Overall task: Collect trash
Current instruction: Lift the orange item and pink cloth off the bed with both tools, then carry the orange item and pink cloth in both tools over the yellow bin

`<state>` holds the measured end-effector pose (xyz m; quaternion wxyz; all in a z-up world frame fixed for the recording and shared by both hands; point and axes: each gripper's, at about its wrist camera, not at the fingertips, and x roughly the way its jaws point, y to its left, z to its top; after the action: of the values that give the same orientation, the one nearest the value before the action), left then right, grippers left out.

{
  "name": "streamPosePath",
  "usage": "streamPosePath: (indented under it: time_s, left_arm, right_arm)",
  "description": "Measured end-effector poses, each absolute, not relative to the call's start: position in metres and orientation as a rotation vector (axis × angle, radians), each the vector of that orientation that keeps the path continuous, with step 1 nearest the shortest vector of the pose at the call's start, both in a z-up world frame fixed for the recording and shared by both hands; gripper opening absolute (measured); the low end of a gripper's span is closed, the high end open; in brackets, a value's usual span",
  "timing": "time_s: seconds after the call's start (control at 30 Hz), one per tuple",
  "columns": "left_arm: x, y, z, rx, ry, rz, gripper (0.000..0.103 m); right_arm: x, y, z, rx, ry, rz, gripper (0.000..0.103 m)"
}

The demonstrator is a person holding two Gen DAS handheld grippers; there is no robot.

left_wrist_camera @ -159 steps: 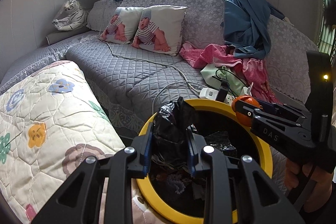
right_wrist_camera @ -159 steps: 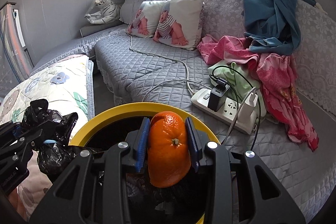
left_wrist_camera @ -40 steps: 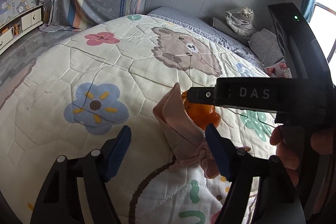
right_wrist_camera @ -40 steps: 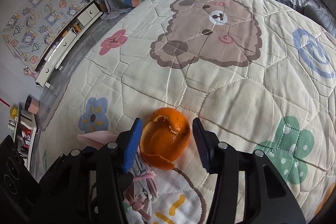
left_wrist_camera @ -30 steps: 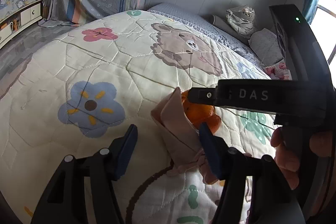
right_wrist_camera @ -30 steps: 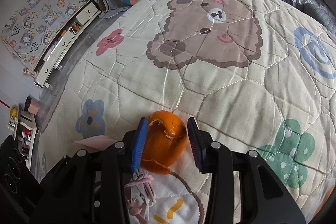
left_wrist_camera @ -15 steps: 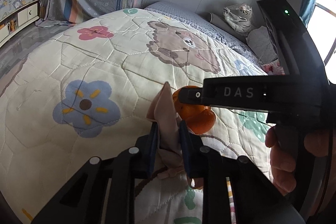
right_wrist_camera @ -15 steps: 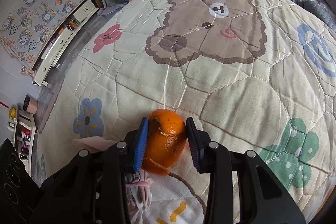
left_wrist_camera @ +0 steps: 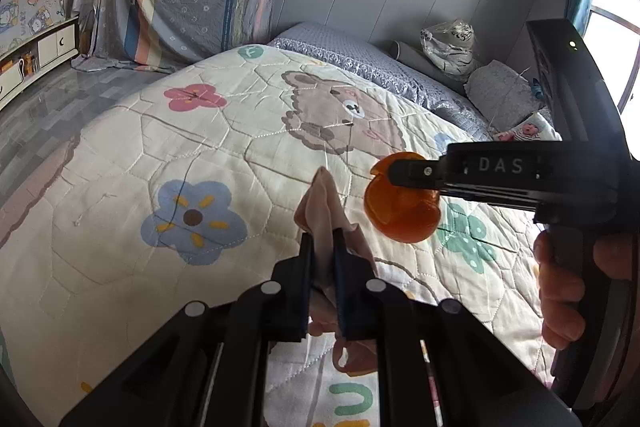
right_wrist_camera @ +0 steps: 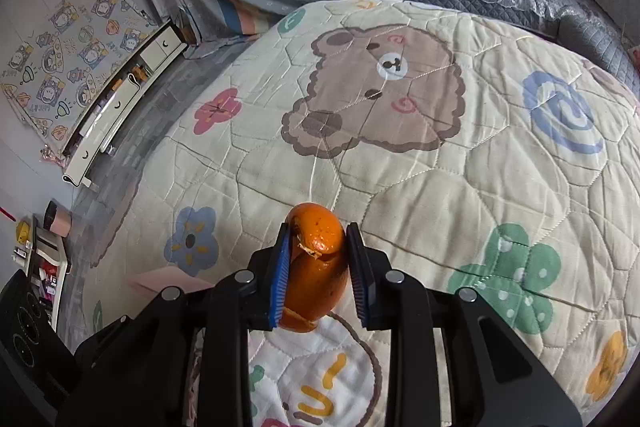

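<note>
Quilt (right_wrist_camera: 460, 187): matt stitched cloth. My orange peel (right_wrist_camera: 316, 267): glossy, pitted. Pink rag (left_wrist_camera: 324, 215): soft matt cloth.

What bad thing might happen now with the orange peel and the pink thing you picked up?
1. The orange peel is a hollow shell between the closing pads of the right hand-held gripper; it may crush or split and drop bits on the quilt.
2. The left hand-held gripper, also closing, pinches only part of the pink thing; its loose end hangs below and may slip out or snag.
3. Both sit close together, so they may bump.
</note>
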<state>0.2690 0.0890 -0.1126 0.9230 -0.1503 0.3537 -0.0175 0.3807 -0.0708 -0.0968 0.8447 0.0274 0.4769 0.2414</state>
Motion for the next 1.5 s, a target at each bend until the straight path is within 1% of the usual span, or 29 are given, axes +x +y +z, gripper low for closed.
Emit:
streamPosePath:
  time_s: [0.33,0.8,1.13,1.5]
  left_arm:
    - [0.245,0.061,-0.077,-0.22,0.645,-0.06,0.009]
    - [0.193,-0.052,-0.013,-0.099,0.558,-0.282,0.009]
    - [0.153,-0.136,0.015,-0.014,0.513,-0.496,0.009]
    - [0.126,-0.204,0.021,0.061,0.496,-0.674,0.009]
  right_arm:
    - [0.333,-0.152,-0.045,0.119,0.871,0.446,0.026]
    - [0.236,-0.284,-0.009,0.203,0.722,0.315,0.026]
    - [0.154,-0.378,-0.008,0.27,0.648,0.144,0.026]
    - [0.081,-0.455,-0.033,0.352,0.618,-0.067,0.026]
